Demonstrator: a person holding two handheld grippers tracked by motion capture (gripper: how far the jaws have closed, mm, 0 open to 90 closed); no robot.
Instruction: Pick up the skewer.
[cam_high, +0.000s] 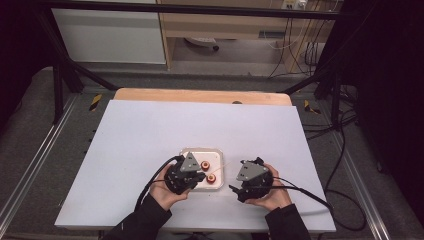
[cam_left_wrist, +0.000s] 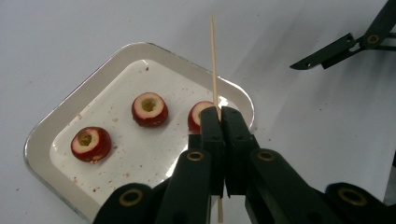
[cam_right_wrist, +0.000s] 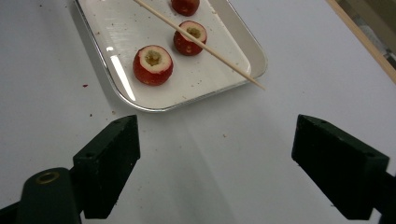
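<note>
Skewer: thin wooden skewer (cam_left_wrist: 214, 60) pinched between the pressed-together jaws of the left gripper (cam_left_wrist: 219, 112); its long end runs out past the jaw tips over the tray's edge, a short end sticks out below the jaws.
Skewer tip: in the right gripper view the skewer (cam_right_wrist: 201, 44) crosses over the tray and its point ends just past the rim, above the table.
Left gripper: held in the person's left hand (cam_high: 167, 192), at the tray's near left side in the high view (cam_high: 192, 176).
Right gripper: jaws spread wide with nothing between them (cam_right_wrist: 215, 163); it sits on the table side just right of the tray (cam_high: 237, 190), apart from it.
Tray: white rounded tray (cam_left_wrist: 51, 126) on the white table (cam_high: 140, 135), speckled with red crumbs.
Fruit pieces: three red cored fruit pieces (cam_left_wrist: 149, 108) lie in the tray, hollow centres up, spaced in a row; none is on the skewer.
</note>
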